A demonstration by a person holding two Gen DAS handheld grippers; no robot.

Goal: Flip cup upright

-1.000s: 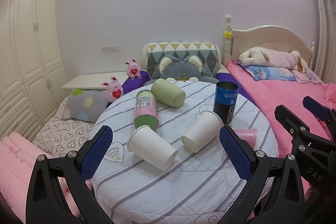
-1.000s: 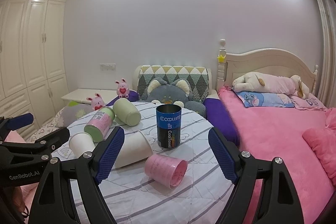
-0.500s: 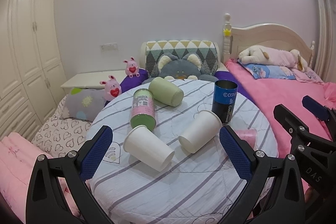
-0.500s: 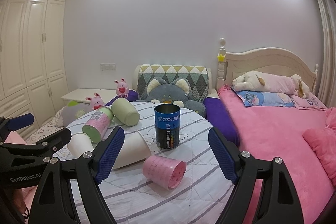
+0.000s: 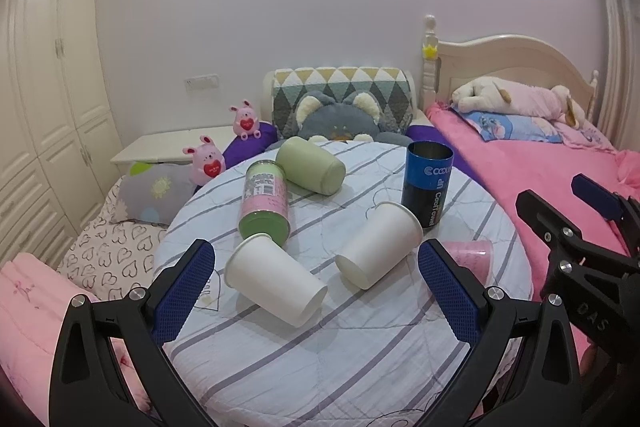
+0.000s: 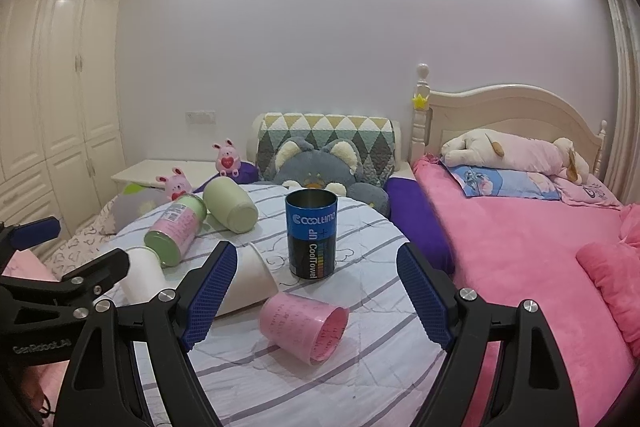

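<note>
Pink cup [image 6: 303,325] sideways between spread right tongs [image 6: 318,301]

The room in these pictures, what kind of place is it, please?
Most likely a home bedroom: a bed with a pink cover, plush toys such as the grey cat, and a tall white wardrobe. Cups lie on a round table.

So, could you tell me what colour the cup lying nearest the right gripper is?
Pink cup, seen best in the right wrist view.
</note>
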